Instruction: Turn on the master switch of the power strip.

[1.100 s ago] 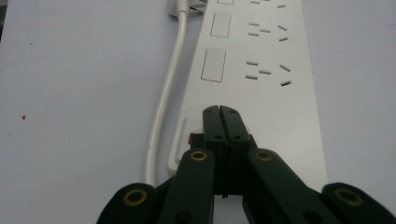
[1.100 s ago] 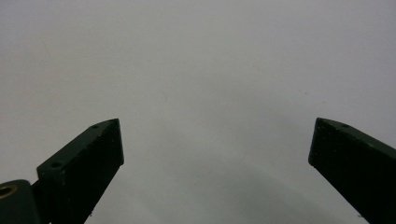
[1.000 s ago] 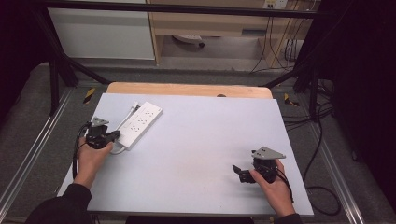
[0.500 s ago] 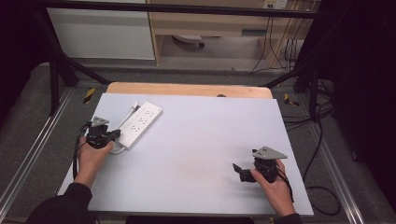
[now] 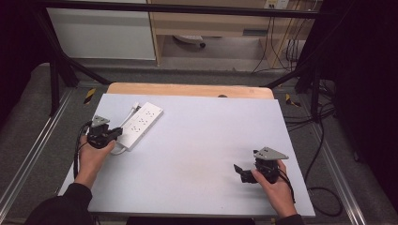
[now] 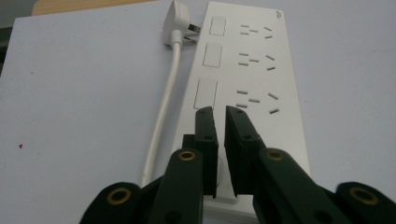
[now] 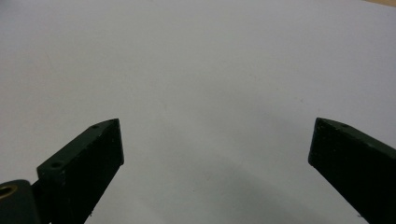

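Lying on the far left part of the pale tabletop (image 5: 202, 154), the white power strip (image 5: 142, 124) runs on a slant, its long axis going from the near left end up and away toward the right, with its white cord (image 6: 163, 112) alongside and the plug (image 6: 180, 25) resting beside the far end. The left claw (image 5: 115, 135) sits right at the strip's near end; in the left gripper view its two black jaws stand almost together, only a thin slit between them, tips over the strip's top face near the closest switch panel, and nothing visibly caught in the slit. From that claw the strip stretches straight ahead, lengthwise along the direction the jaws point. The right claw (image 5: 240, 171) hovers well apart over bare tabletop at the near right, jaws spread wide and holding nothing. Judging by this, the left hand is clearly the nearer one to the strip, and any grasp or press would come from that near end, with the jaws needing to part first if they are to span the strip's width.
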### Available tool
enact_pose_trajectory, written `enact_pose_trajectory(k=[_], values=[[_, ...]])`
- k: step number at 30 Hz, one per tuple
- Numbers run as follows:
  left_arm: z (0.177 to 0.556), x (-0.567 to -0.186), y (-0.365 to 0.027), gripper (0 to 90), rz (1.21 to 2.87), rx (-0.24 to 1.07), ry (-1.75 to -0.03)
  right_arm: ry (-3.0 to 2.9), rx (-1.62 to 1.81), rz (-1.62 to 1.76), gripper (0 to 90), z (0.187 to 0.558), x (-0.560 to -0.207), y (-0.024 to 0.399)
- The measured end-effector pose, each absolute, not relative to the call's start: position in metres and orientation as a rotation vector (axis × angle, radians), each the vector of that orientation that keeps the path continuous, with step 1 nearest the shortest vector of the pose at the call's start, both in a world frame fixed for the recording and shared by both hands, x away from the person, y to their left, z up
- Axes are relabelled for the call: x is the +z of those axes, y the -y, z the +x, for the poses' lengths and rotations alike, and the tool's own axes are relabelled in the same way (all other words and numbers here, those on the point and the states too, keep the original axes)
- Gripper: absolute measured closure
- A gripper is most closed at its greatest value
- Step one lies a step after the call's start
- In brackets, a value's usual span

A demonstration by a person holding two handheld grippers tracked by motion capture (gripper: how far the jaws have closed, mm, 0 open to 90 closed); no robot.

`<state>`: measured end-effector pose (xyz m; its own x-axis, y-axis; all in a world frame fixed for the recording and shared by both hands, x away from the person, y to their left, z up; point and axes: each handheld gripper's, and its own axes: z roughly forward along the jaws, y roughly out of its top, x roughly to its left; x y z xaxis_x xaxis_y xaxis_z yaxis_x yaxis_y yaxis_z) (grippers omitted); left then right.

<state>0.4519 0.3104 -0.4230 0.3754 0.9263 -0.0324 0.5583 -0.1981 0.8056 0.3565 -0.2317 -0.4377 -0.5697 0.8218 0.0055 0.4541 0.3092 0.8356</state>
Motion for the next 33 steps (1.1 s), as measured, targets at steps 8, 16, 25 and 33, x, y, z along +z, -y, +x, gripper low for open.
enact_pose_trajectory(k=[8, 16, 25, 33], values=[[0.453, -0.424, -0.309, 74.2, 1.867, 0.603, -1.288, -2.161, 1.166, 1.131, 3.7, 0.357, -0.438, 0.231], [0.453, -0.423, -0.307, 65.7, 1.855, 0.613, -1.285, -2.164, 1.168, 1.130, 3.7, 0.357, -0.438, 0.231], [0.452, -0.420, -0.303, 60.2, 1.838, 0.607, -1.260, -2.167, 1.164, 1.135, 3.6, 0.357, -0.439, 0.231], [0.451, -0.416, -0.298, 48.9, 1.829, 0.581, -1.251, -2.166, 1.167, 1.134, 3.6, 0.357, -0.439, 0.231]])
